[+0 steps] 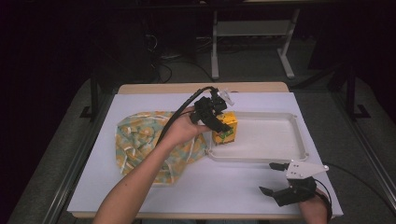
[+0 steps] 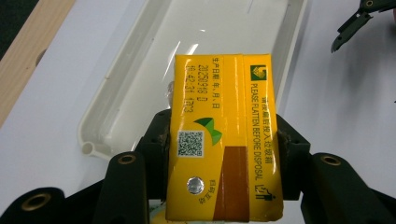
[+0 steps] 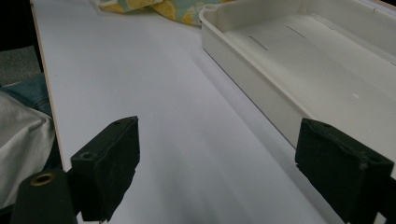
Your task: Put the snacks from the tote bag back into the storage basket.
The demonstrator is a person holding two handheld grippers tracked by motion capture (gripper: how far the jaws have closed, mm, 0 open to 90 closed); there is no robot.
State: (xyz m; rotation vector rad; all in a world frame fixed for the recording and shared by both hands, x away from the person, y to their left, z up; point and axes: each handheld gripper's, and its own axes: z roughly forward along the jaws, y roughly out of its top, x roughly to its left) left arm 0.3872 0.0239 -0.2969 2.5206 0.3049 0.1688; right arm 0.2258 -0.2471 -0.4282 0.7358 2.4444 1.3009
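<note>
1. The yellow carton [image 1: 225,129] stood at the left end of the white tray [image 1: 280,154], clamped between the left tool's [image 1: 219,122] jaws.
2. A patterned cloth [image 1: 140,140] lay just left of the tray.
3. The right tool [image 1: 275,179] hovered wide apart, holding nothing, over the white surface [image 1: 224,186] near the tray.

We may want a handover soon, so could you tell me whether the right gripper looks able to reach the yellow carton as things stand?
Probably yes. The right gripper is open near the tray's front rim, with bare table between. The yellow carton stands at the tray's left end, but the left gripper is shut on it.
</note>
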